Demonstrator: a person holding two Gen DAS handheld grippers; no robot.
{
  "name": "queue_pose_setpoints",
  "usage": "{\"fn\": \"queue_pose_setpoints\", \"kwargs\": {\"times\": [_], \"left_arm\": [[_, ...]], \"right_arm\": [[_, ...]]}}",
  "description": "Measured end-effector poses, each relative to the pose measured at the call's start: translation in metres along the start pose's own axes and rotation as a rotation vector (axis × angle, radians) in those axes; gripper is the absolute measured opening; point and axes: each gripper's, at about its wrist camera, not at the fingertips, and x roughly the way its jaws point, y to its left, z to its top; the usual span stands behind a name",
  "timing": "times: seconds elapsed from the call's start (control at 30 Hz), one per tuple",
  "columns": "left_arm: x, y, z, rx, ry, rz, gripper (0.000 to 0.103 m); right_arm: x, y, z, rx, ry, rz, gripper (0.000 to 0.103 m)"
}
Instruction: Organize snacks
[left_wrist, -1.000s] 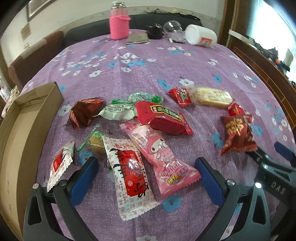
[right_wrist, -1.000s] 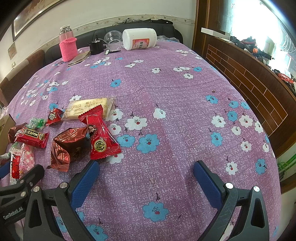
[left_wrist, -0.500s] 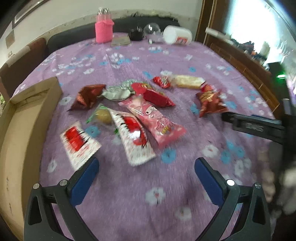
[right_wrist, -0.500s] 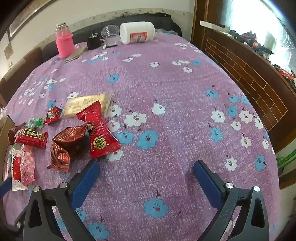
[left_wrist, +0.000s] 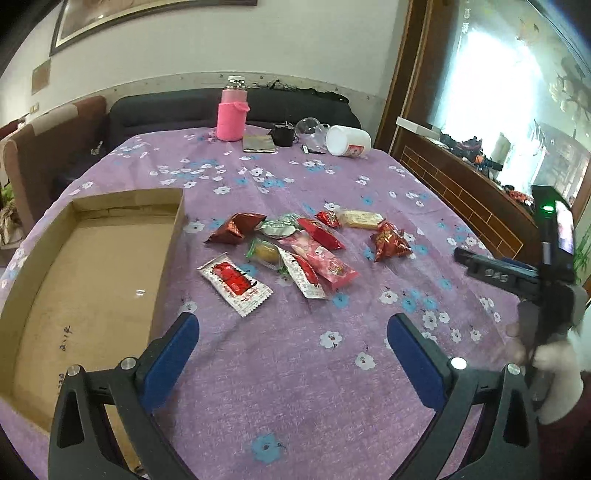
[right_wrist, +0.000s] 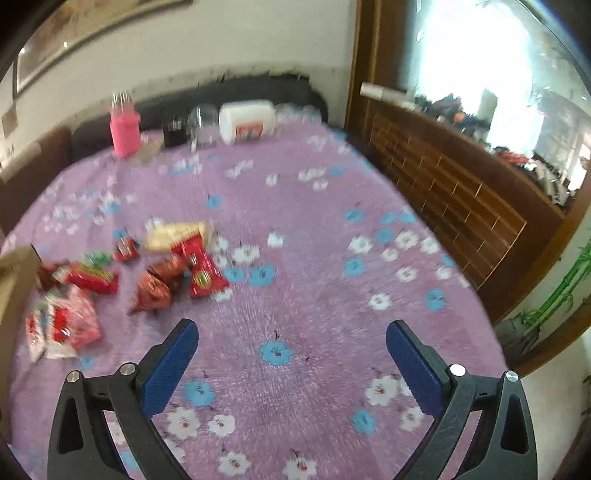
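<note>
You are looking at a table (left_wrist: 295, 387) lying under a purple flowered cloth. A cardboard box (left_wrist: 85, 280) is sitting on it, and a heap of snack packets (left_wrist: 295, 243) is lying just right of the box. Beyond the box, at the far edge, a pink bottle (left_wrist: 233, 110), a dark notebook (left_wrist: 258, 143), a glass bowl (left_wrist: 309, 127) and a tipped white jar (left_wrist: 347, 140) are resting.

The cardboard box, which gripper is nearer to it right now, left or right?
Left. The left gripper hovers open right beside the cardboard box, its left finger near the box wall. The right gripper, also open, sits across the snack pile; the box shows only at its view's far left edge.
</note>
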Motion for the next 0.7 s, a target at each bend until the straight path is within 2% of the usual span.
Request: {"fn": "queue_pose_setpoints", "kwargs": {"times": [0.1, 0.17, 0.57, 0.7], "left_arm": [[-0.004, 0.005, -0.004, -0.025, -0.018, 0.008, 0.102], [-0.005, 0.006, -0.006, -0.026, -0.028, 0.028, 0.102], [-0.016, 0.012, -0.012, -0.054, -0.111, 0.068, 0.102], [-0.015, 0.01, -0.012, -0.057, -0.107, 0.055, 0.102]], "right_arm": [[-0.022, 0.001, 0.001, 0.019, -0.097, -0.017, 0.102], [-0.027, 0.007, 0.004, 0.022, -0.123, -0.019, 0.102], [-0.036, 0.015, 0.001, 0.036, -0.188, 0.038, 0.102], [-0.038, 0.021, -0.002, 0.031, -0.211, 0.054, 0.102]]}}
